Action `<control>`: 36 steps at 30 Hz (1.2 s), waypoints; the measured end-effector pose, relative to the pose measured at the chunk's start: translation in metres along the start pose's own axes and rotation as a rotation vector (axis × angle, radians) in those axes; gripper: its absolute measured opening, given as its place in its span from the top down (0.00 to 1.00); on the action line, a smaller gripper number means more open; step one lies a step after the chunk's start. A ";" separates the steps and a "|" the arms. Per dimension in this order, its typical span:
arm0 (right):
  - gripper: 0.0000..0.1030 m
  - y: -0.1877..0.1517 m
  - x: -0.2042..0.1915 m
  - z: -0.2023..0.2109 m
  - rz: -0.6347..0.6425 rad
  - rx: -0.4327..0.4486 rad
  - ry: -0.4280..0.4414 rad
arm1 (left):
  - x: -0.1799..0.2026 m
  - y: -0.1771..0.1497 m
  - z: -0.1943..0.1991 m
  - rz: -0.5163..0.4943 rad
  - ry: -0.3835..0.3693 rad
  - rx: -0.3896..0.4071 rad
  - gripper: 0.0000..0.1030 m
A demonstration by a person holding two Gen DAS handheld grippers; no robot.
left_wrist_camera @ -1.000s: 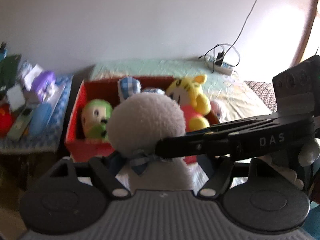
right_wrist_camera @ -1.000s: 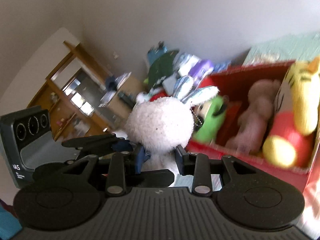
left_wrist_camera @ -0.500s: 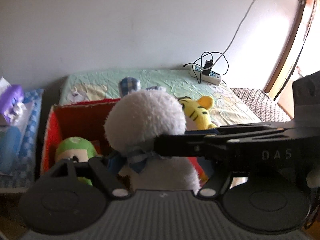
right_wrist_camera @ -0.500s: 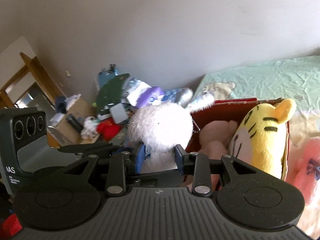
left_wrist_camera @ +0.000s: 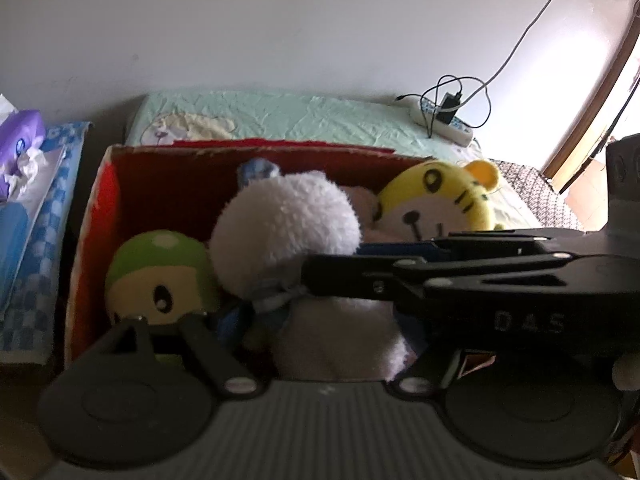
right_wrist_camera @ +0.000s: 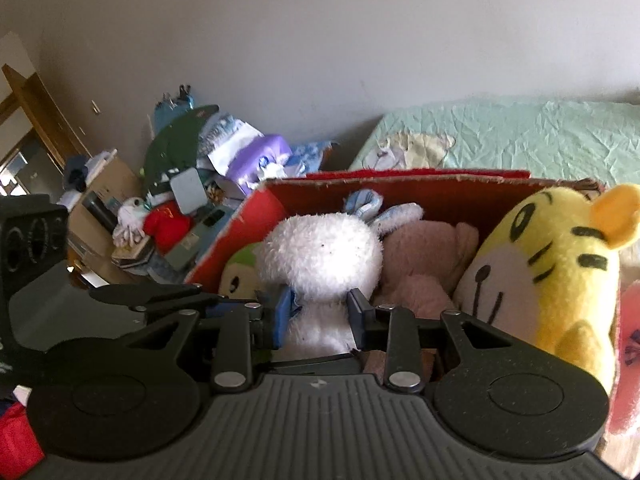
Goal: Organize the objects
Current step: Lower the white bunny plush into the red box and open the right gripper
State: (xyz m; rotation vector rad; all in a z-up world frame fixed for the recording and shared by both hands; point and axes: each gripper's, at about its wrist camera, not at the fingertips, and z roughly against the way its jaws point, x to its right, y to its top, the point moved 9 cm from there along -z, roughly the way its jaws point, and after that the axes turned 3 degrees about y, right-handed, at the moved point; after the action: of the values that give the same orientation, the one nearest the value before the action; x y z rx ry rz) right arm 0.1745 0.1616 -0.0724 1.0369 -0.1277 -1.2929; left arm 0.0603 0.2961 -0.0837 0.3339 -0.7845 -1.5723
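Observation:
A white plush rabbit [left_wrist_camera: 286,224] [right_wrist_camera: 320,254] with blue checked ears hangs inside the red cardboard box [left_wrist_camera: 96,216] [right_wrist_camera: 400,182], between a green-capped doll [left_wrist_camera: 158,276] and a yellow tiger plush [left_wrist_camera: 438,200] [right_wrist_camera: 556,264]. My right gripper [right_wrist_camera: 320,312] is shut on the rabbit's neck; it crosses the left wrist view from the right [left_wrist_camera: 316,276]. My left gripper [left_wrist_camera: 320,332] is around the rabbit's body, its fingertips hidden behind plush and the right gripper. A pink plush [right_wrist_camera: 424,268] lies behind the rabbit.
The box stands on a bed with a light green sheet [left_wrist_camera: 304,120] [right_wrist_camera: 520,136]. A power strip with cables [left_wrist_camera: 444,124] lies at the bed's far right. A cluttered pile with a purple tissue pack [right_wrist_camera: 260,152] [left_wrist_camera: 20,136] is left of the box.
Both grippers have lowered the rabbit from above the box's front edge down into the box, between the green doll and the tiger.

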 end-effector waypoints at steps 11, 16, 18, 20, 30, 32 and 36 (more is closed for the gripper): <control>0.69 -0.006 0.014 -0.012 -0.034 -0.043 0.004 | -0.001 -0.004 -0.007 -0.055 0.056 -0.022 0.26; 0.70 -0.009 0.020 -0.004 -0.105 -0.037 0.033 | 0.004 -0.006 -0.004 -0.076 0.090 -0.030 0.26; 0.70 -0.010 0.022 -0.001 -0.125 -0.032 0.042 | 0.004 -0.006 -0.001 -0.073 0.103 -0.028 0.26; 0.70 -0.010 0.022 0.001 -0.130 -0.029 0.042 | 0.004 -0.005 0.001 -0.074 0.122 -0.034 0.26; 0.84 -0.015 0.036 0.018 -0.219 0.021 0.045 | 0.010 -0.006 -0.010 -0.097 0.204 -0.072 0.25; 0.85 -0.016 0.038 0.021 -0.224 0.030 0.044 | 0.013 -0.007 -0.013 -0.112 0.226 -0.080 0.24; 0.85 -0.019 0.038 0.023 -0.227 0.044 0.038 | 0.016 -0.008 -0.016 -0.128 0.255 -0.090 0.23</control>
State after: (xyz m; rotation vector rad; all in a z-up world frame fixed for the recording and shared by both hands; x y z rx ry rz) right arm 0.1593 0.1186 -0.0899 1.1373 -0.0098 -1.4792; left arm 0.0612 0.2764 -0.0970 0.5159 -0.5020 -1.6392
